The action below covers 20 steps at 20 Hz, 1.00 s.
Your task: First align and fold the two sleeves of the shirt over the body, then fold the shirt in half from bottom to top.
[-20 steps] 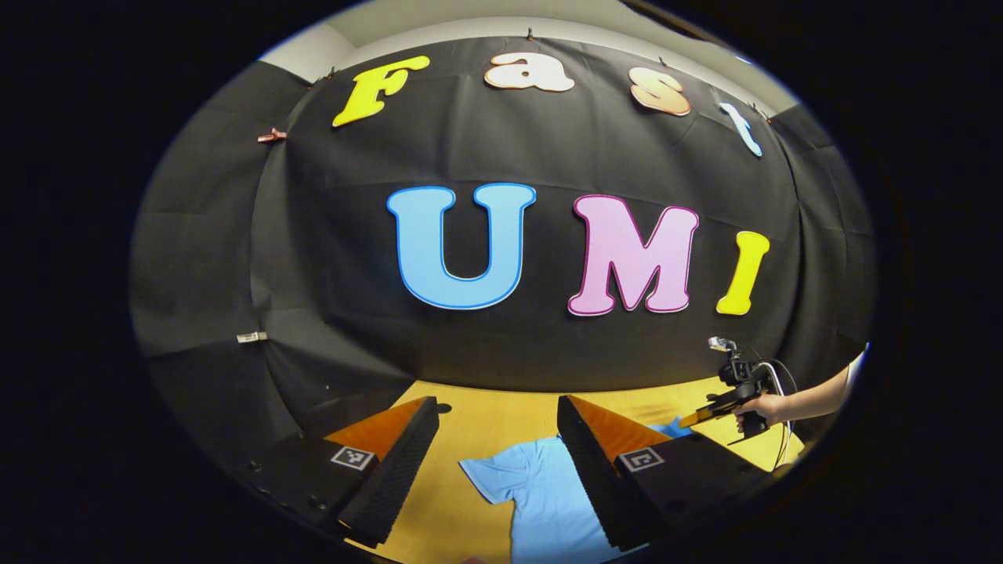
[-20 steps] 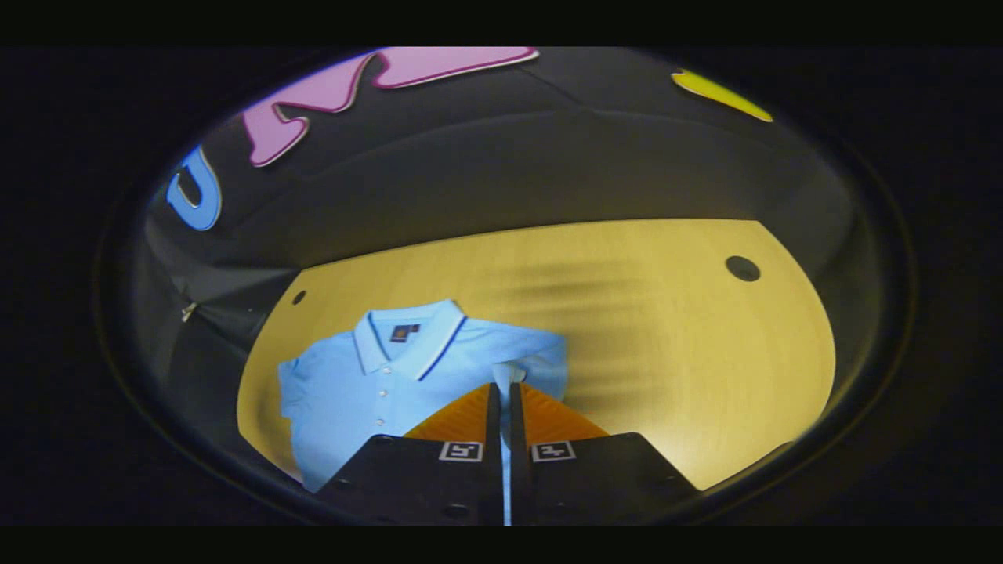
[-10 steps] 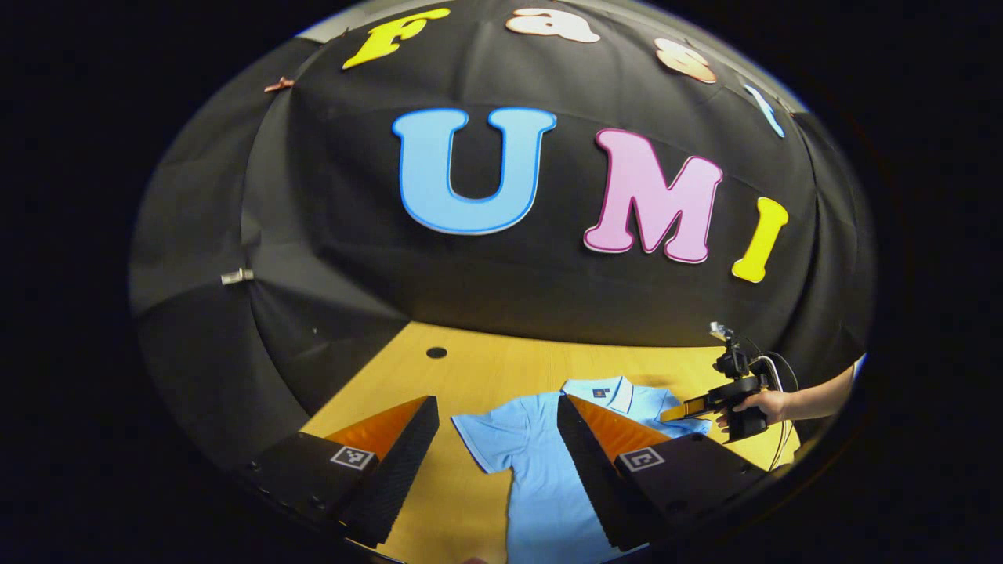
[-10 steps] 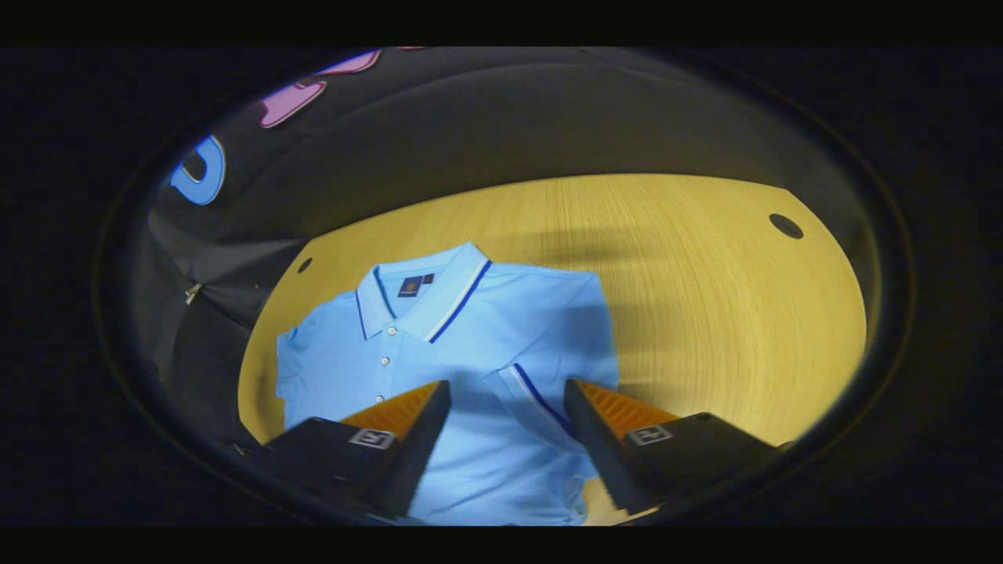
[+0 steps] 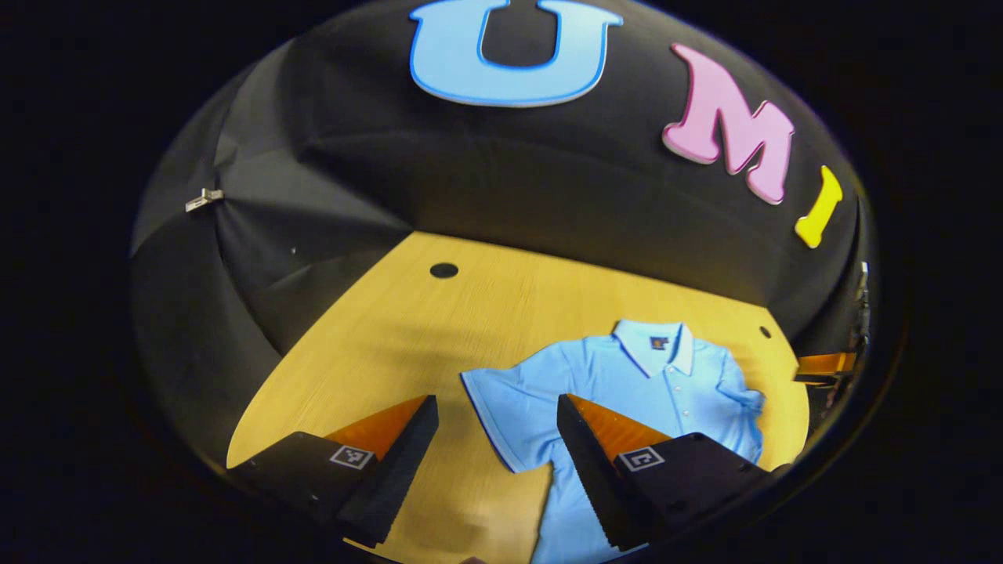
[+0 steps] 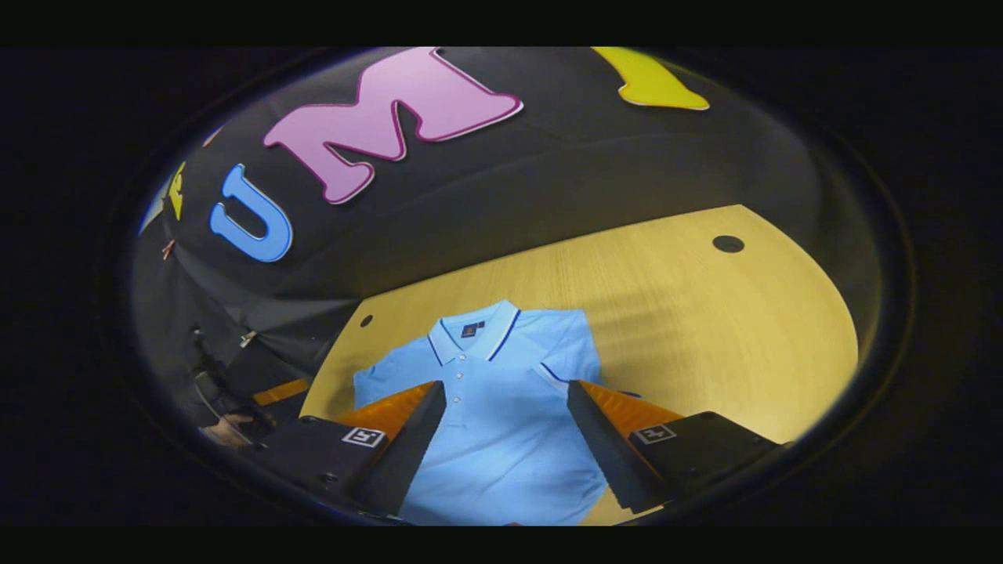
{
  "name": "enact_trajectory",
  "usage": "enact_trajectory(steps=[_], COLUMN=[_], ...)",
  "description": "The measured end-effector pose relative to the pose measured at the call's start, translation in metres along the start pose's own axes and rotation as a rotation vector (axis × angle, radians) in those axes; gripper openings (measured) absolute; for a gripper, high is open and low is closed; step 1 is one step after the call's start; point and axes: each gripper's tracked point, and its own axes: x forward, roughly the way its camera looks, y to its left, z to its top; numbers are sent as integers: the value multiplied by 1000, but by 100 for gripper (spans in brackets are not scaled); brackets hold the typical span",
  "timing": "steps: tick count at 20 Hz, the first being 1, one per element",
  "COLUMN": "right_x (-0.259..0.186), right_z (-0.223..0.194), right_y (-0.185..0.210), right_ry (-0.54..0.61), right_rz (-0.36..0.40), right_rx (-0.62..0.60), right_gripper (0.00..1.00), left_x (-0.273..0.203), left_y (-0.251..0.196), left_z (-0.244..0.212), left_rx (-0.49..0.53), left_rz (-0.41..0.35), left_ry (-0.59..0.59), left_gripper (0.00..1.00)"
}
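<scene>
A light blue polo shirt (image 5: 627,384) lies face up on the yellow table (image 5: 376,345), collar toward the wall. In the left gripper view its near sleeve (image 5: 501,415) is spread flat, and my left gripper (image 5: 495,403) hovers open just over that sleeve's edge. In the right gripper view the shirt (image 6: 494,423) lies between and beyond the fingers of my right gripper (image 6: 507,388), which is open and holds nothing. The sleeve on that side (image 6: 560,356) is folded in over the body, its dark trim showing.
The table has small round holes (image 5: 443,270) (image 6: 727,244) near its far corners. Black cloth walls close it in at the back and sides. A hand (image 6: 227,429) with the left gripper shows at the left of the right gripper view.
My right gripper opened, let go of the sleeve it had laid on the body, and drew back. My left gripper tipped down and came over the spread sleeve.
</scene>
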Motion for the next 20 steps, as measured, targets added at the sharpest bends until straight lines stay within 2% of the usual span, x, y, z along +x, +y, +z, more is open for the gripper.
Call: enact_trajectory(steps=[3, 5, 6, 7, 9, 11, 12, 14, 16, 19, 20], right_x=[-32, -49, -54, -59, -63, -65, -66, -66, -61, -54, -53], right_z=[-7, -10, -15, -18, -19, -17, -16, -13, -14, -17, -18], right_y=[-49, -72, -86, -98, -109, -113, -115, -117, -117, -113, -112], right_ry=[-21, -22, -21, -16, -13, -19, -20, -22, -12, 1, 3], right_rz=[-102, -137, -163, -189, -210, -216, -218, -221, -215, -198, -196], right_rx=[-40, -12, 0, 12, 44, 55, 54, 55, 67, 60, 51], right_gripper=[98, 98, 98, 98, 98, 98, 98, 98, 98, 98, 98], left_x=[37, 58, 68, 75, 89, 97, 101, 102, 103, 106, 104], left_y=[6, 8, 3, 0, -4, -3, 4, -3, -10, -22, -26], left_z=[-14, -16, -17, -18, -25, -39, -36, -34, -32, -28, -27], left_rx=[-128, -165, -165, -152, -107, -76, -41, -15, -5, -13, -23], left_rz=[29, 47, 48, 51, 67, 118, 145, 130, 112, 82, 51], left_ry=[130, 156, 171, 186, 217, 271, 257, 246, 232, 205, 208], left_gripper=[96, 94, 87, 95, 93, 92, 92, 89, 76, 12, 8])
